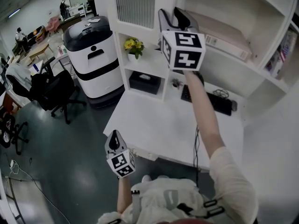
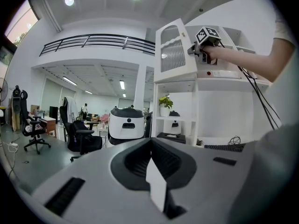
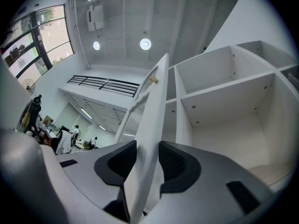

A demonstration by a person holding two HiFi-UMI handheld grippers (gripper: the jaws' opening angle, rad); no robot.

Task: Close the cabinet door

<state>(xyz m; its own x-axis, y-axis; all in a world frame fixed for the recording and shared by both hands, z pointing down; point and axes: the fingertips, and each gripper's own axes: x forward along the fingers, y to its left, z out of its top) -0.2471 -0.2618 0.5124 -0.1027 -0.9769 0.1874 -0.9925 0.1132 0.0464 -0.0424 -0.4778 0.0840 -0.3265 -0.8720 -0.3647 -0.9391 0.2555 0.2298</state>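
1. The right gripper (image 3: 147,160) pinches the free edge of the cabinet door (image 3: 154,106), which stands ajar, with a pad against each face.
2. The swing should probably follow the hinge arc, jaws square to the door, releasing before the frame traps a jaw.
3. The left gripper (image 2: 152,164), well below the door, is pressed together and empty.
4. The compartment (image 3: 224,115) behind the door is bare. Below the door, one cubby holds yellow flowers (image 1: 134,45) and the next a black box (image 1: 145,81).

White top, grey grippers, marker cubes.
A white short sleeve (image 1: 232,181) is worn; the left gripper (image 1: 113,140) and right gripper (image 1: 173,17) have grey shells, black ribbed pads (image 3: 117,164), white cubes (image 1: 183,50) with black squares, and thin black cables (image 2: 256,90).
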